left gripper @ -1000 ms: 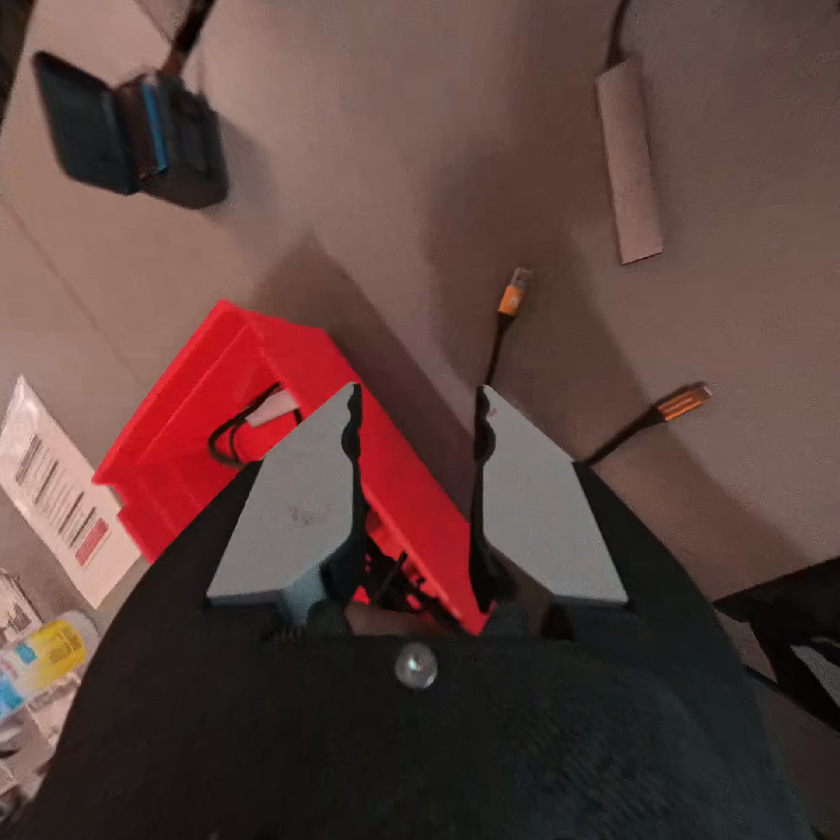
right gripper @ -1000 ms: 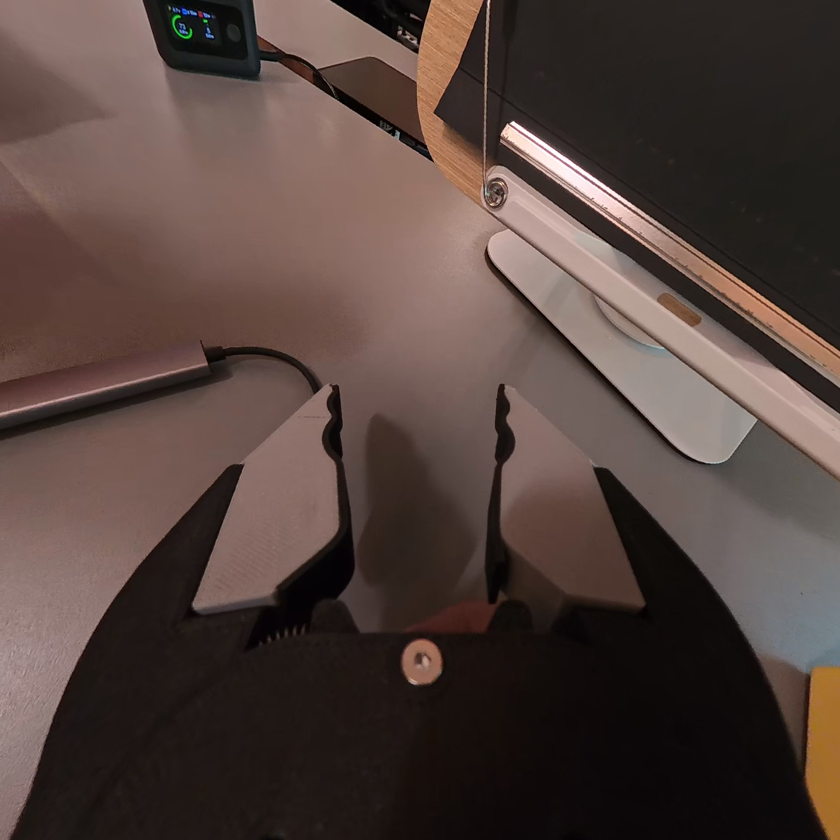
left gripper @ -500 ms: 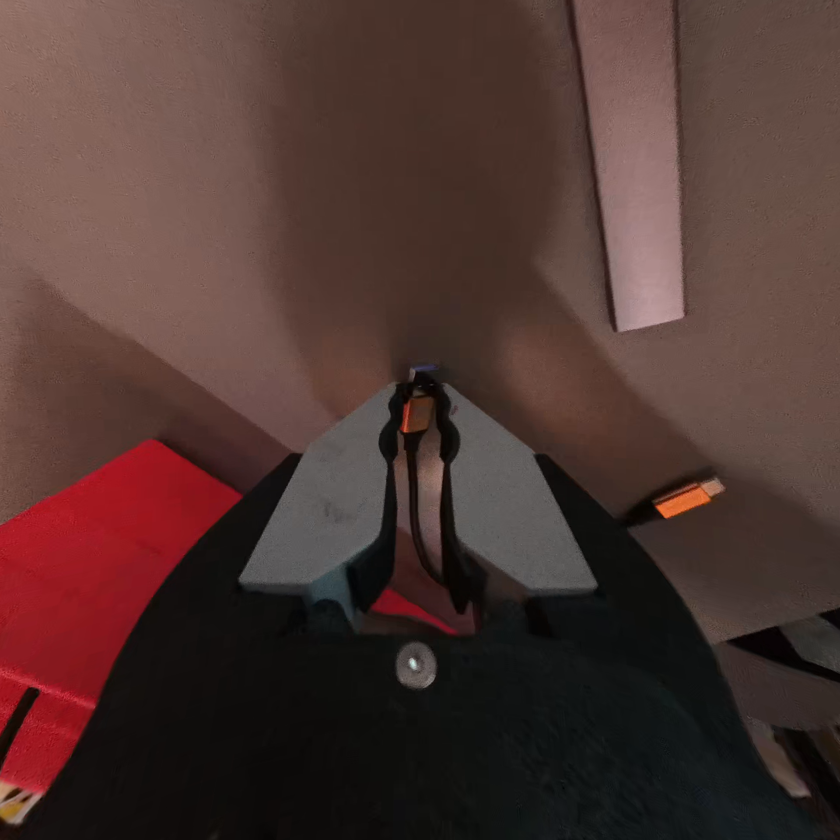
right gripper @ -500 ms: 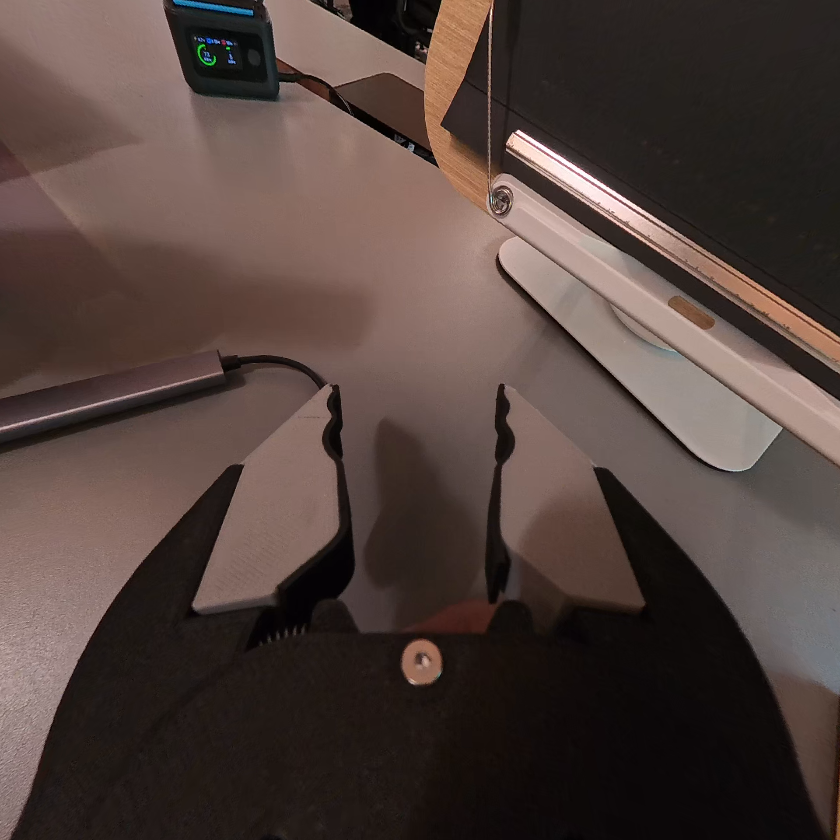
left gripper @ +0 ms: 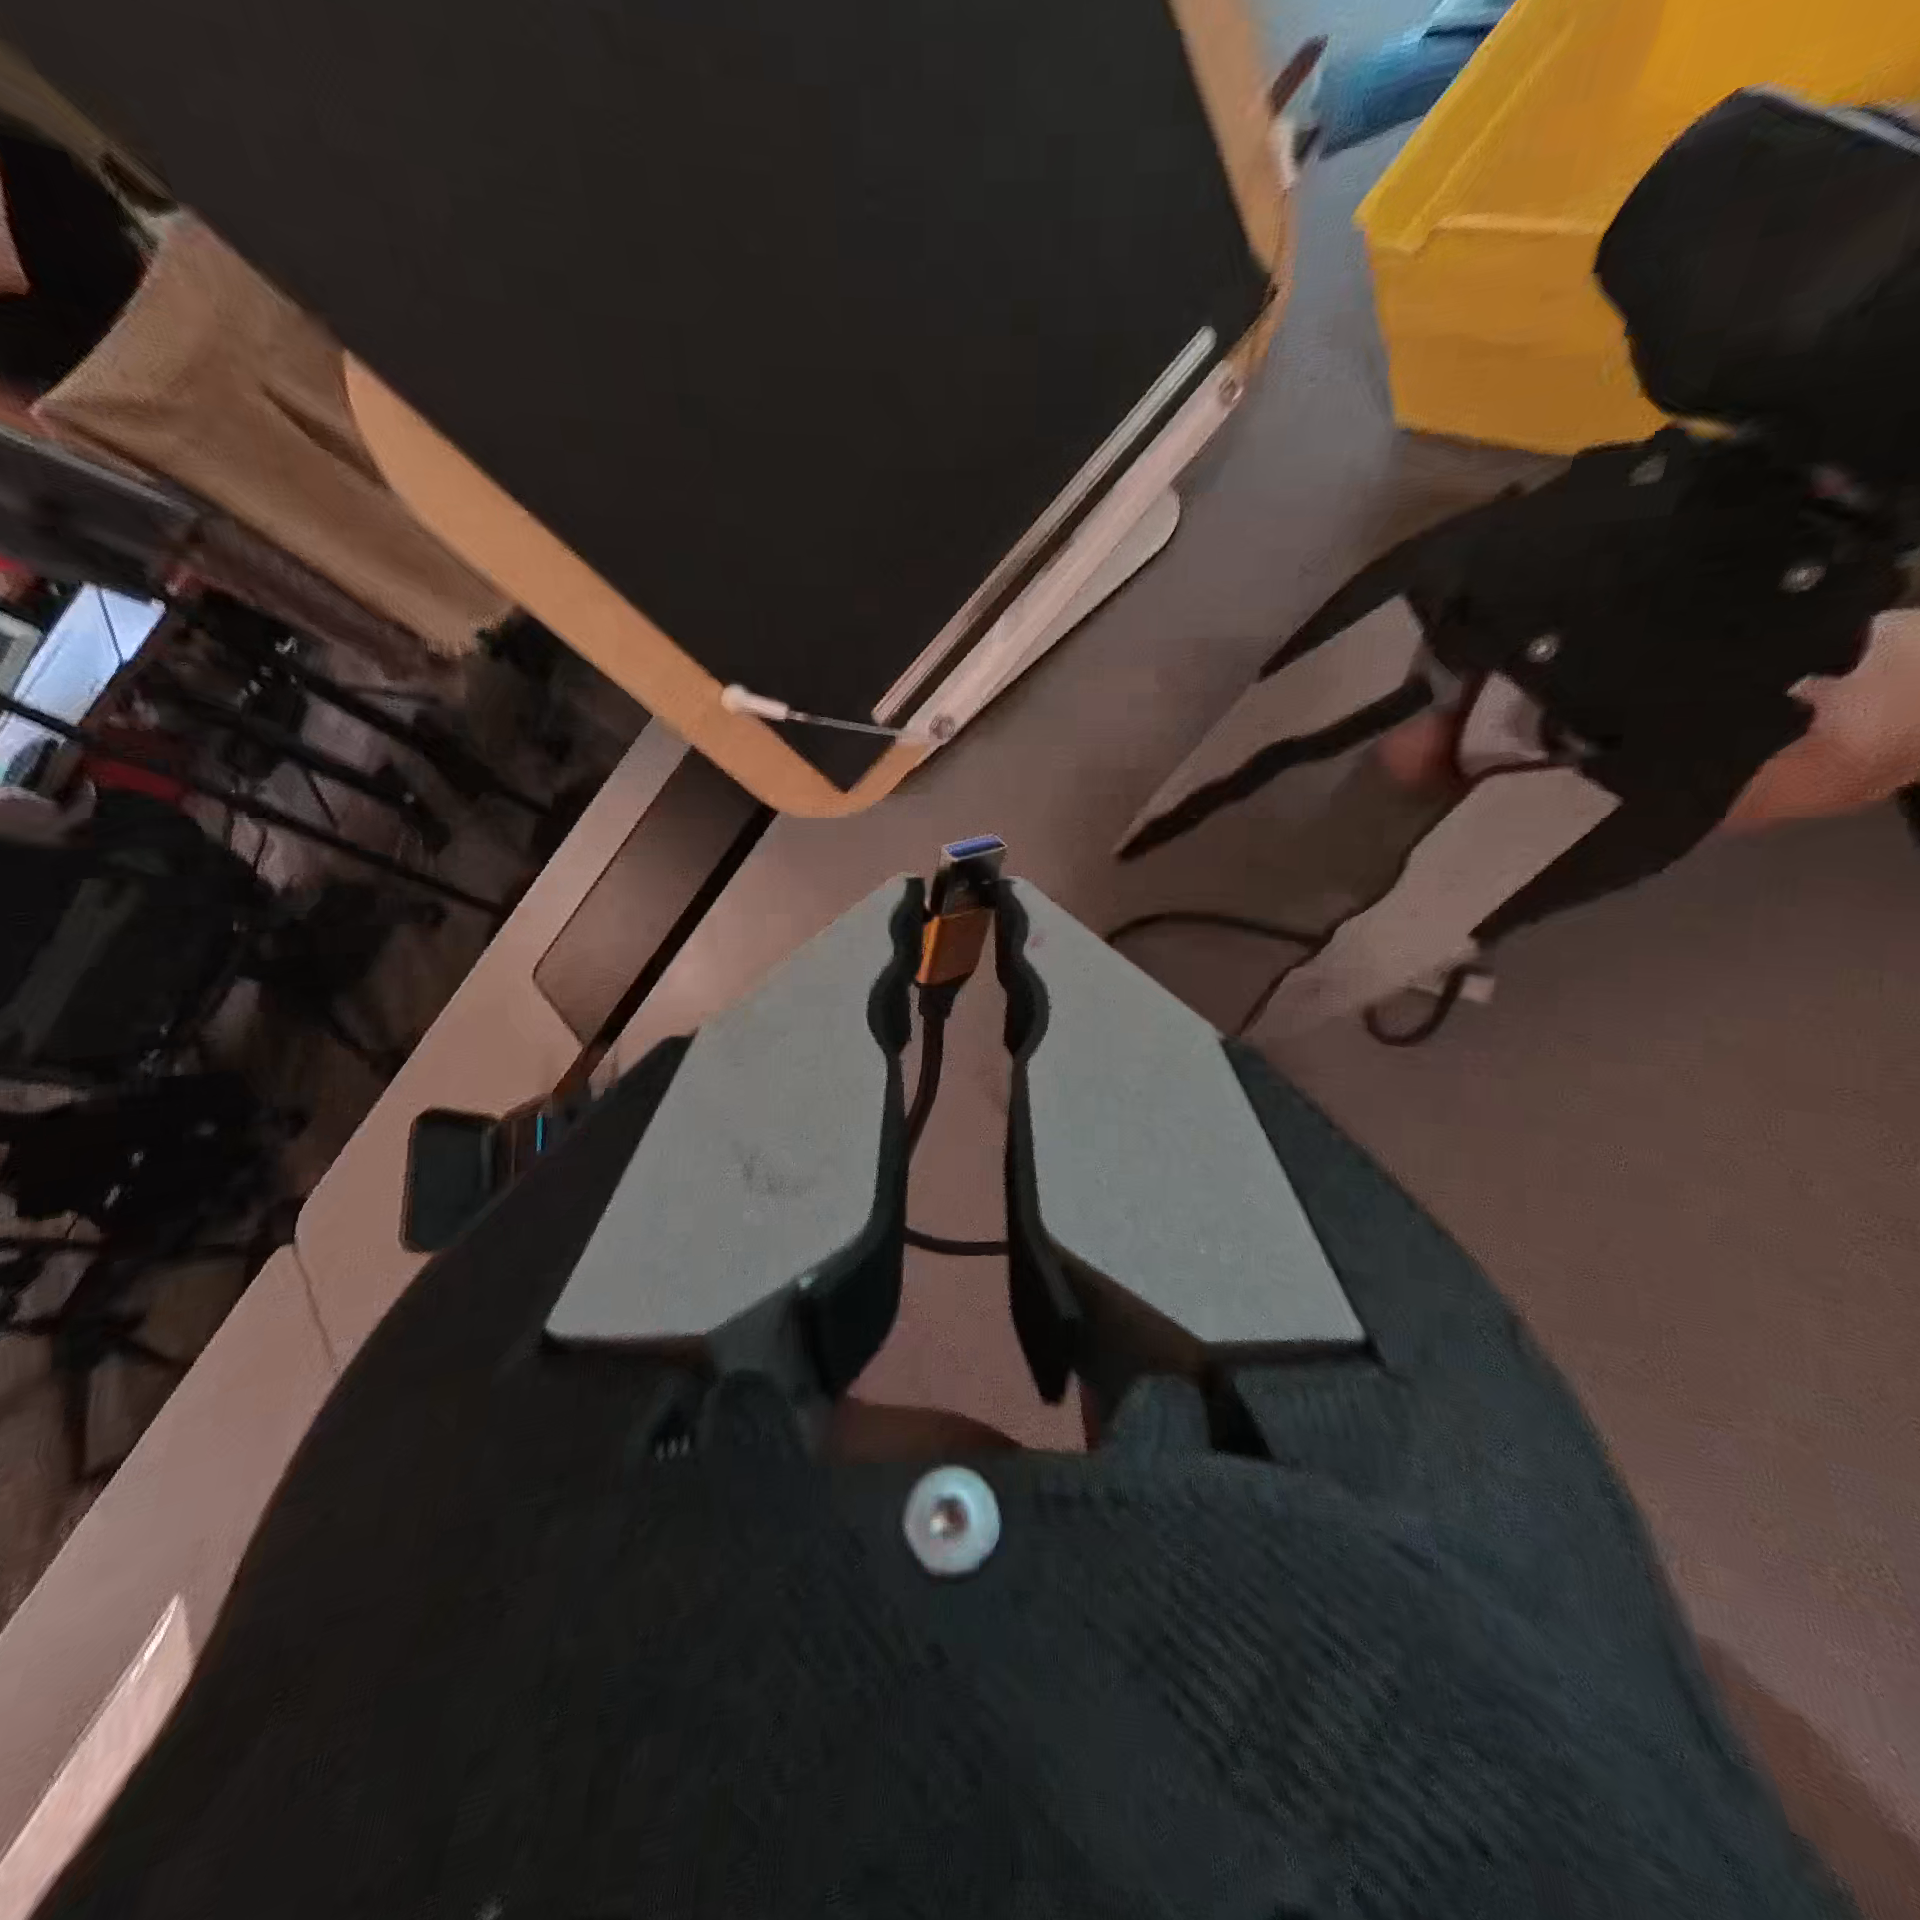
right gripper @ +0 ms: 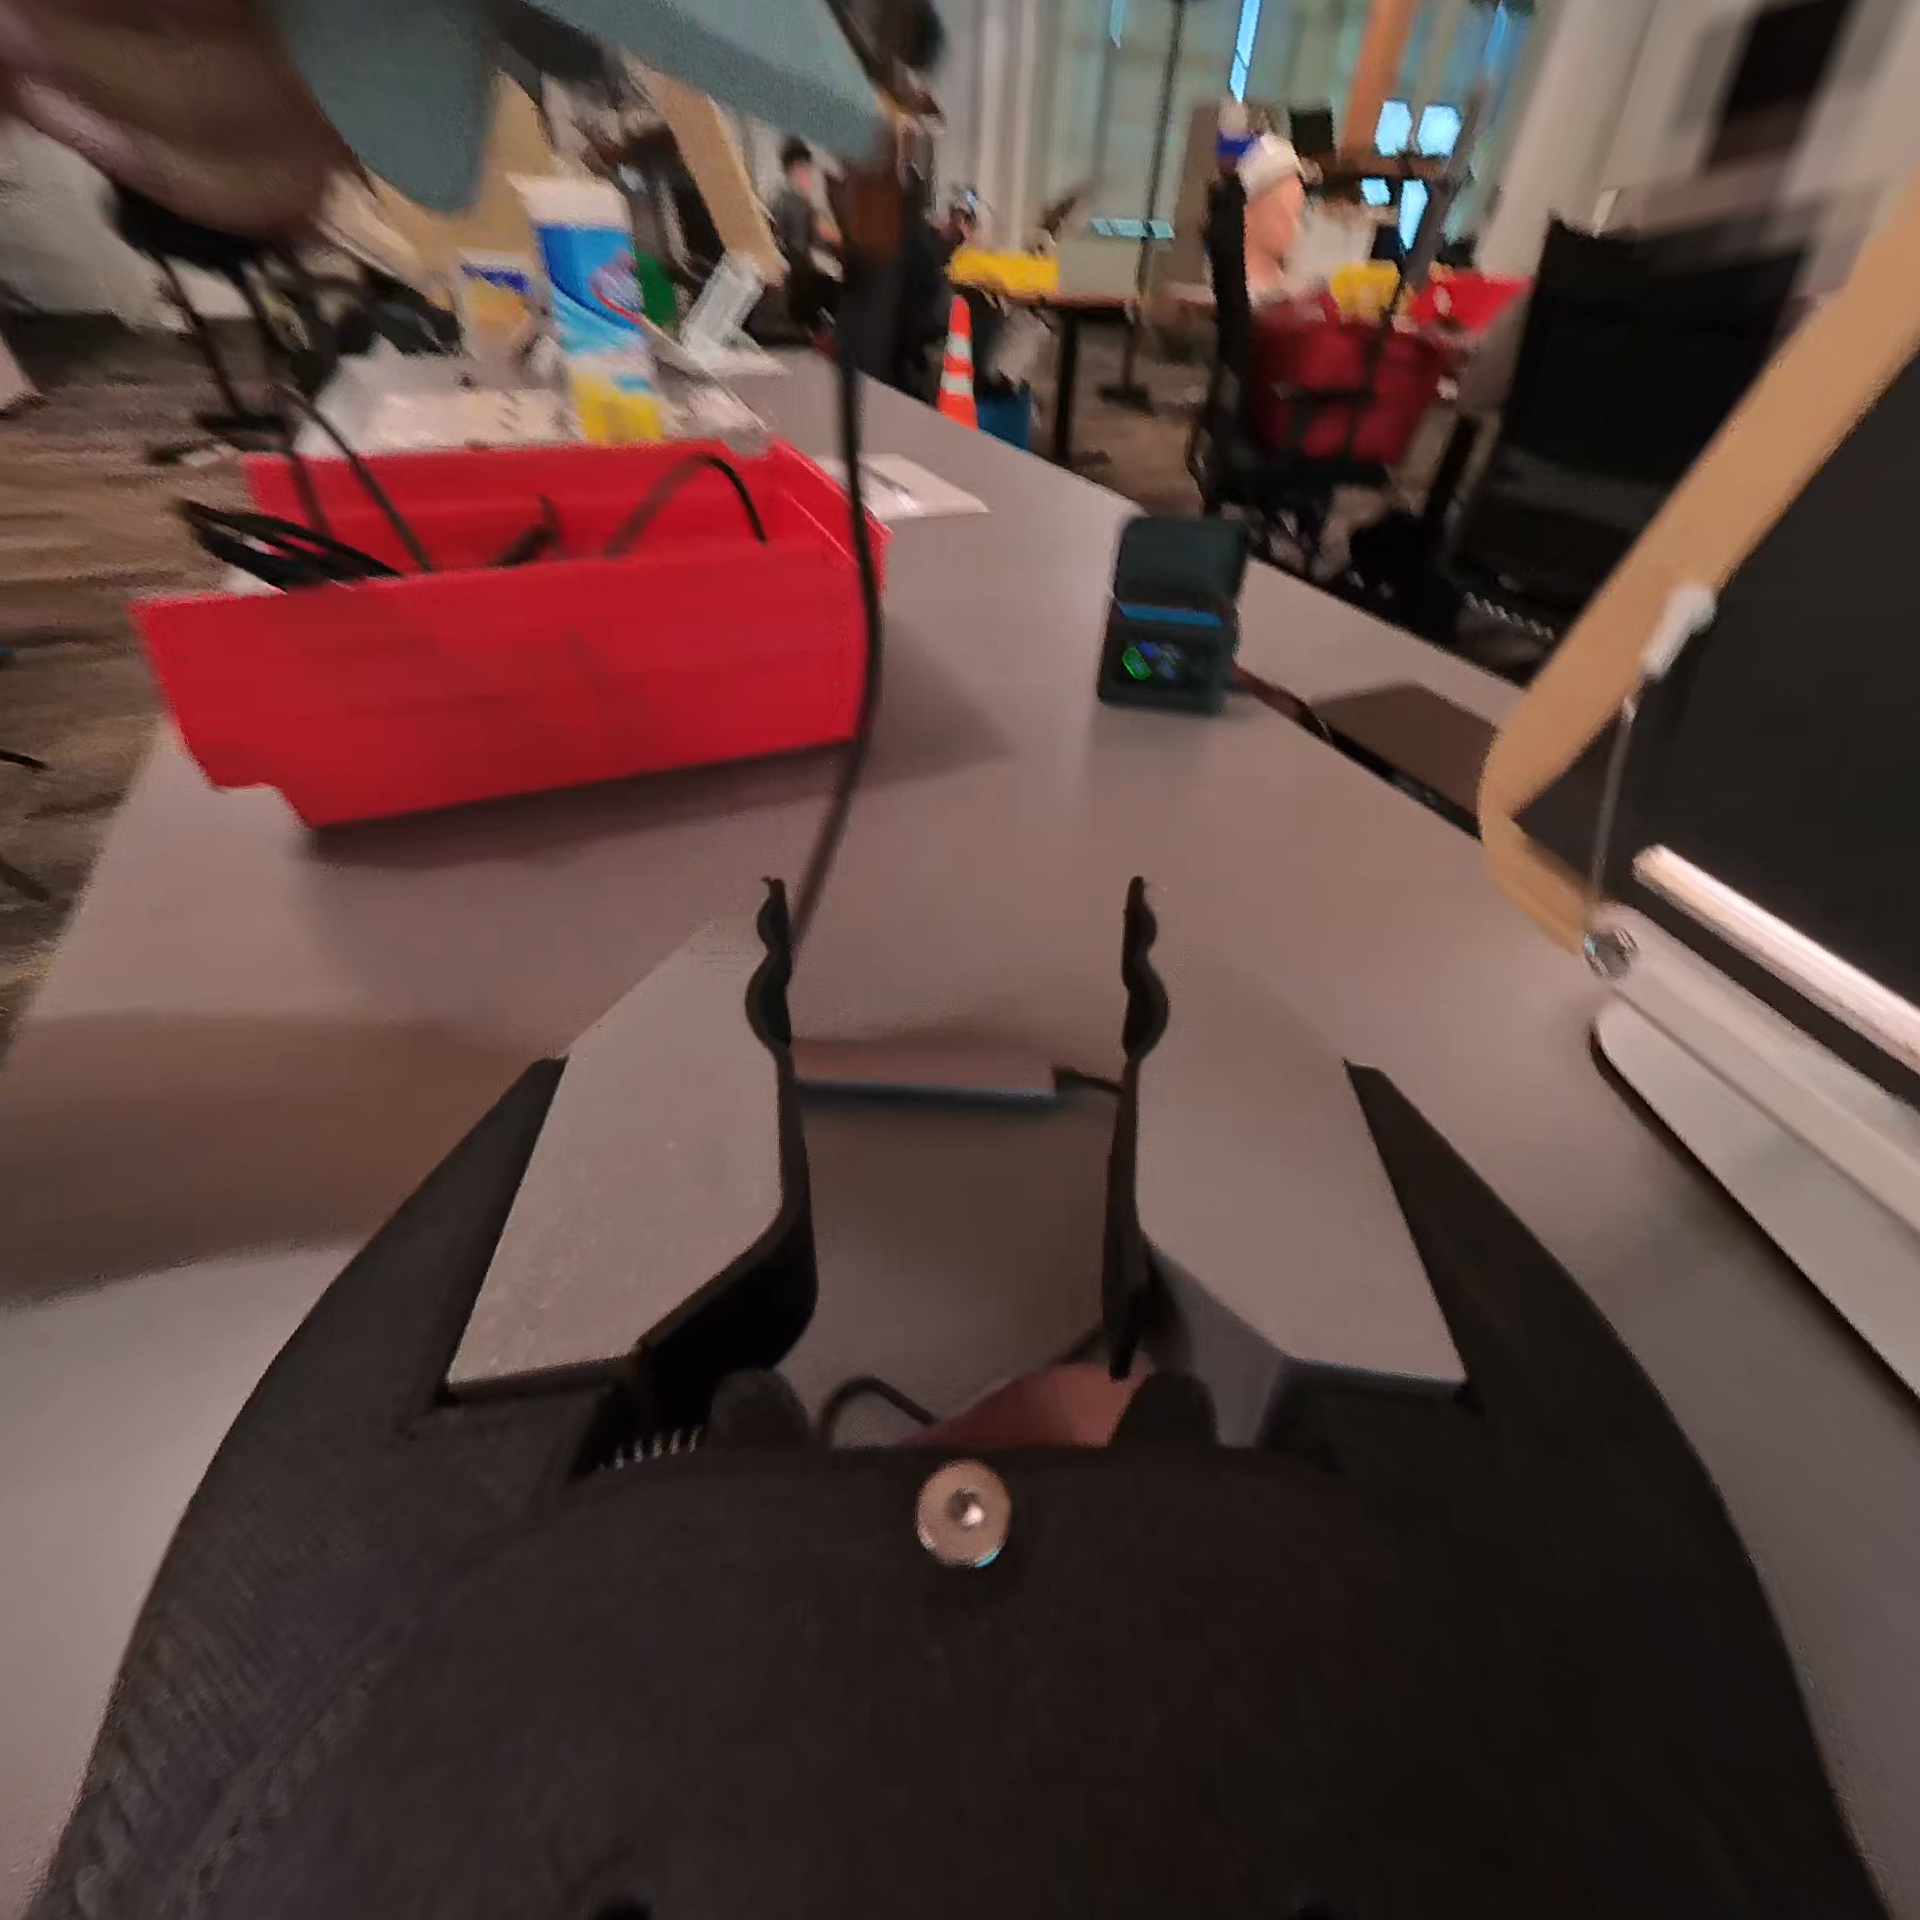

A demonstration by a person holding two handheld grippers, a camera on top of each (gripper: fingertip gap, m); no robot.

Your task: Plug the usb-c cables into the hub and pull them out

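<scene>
My left gripper is shut on the orange plug of a black cable. The plug's metal tip sticks out past the fingertips, and the gripper holds it in the air above the grey table. In the right wrist view the left gripper is at the top left, with the black cable hanging down from it. My right gripper is open and low over the table. The grey hub lies flat between its fingers, not gripped. The right gripper also shows in the left wrist view.
A red bin with black cables stands at the left on the table. A small black device with a lit screen stands behind it. A dark monitor on a white stand base is at the right. A yellow bin is behind the right gripper. Left tips to right tips: about 9 cm. The right tips stand about 15 cm off the dark monitor. It is also in sight in the left wrist view.
My left gripper closed on the orange plug, lifted it off the table and swung toward the monitor. My right gripper swung left, so the hub now lies between its open fingers.
</scene>
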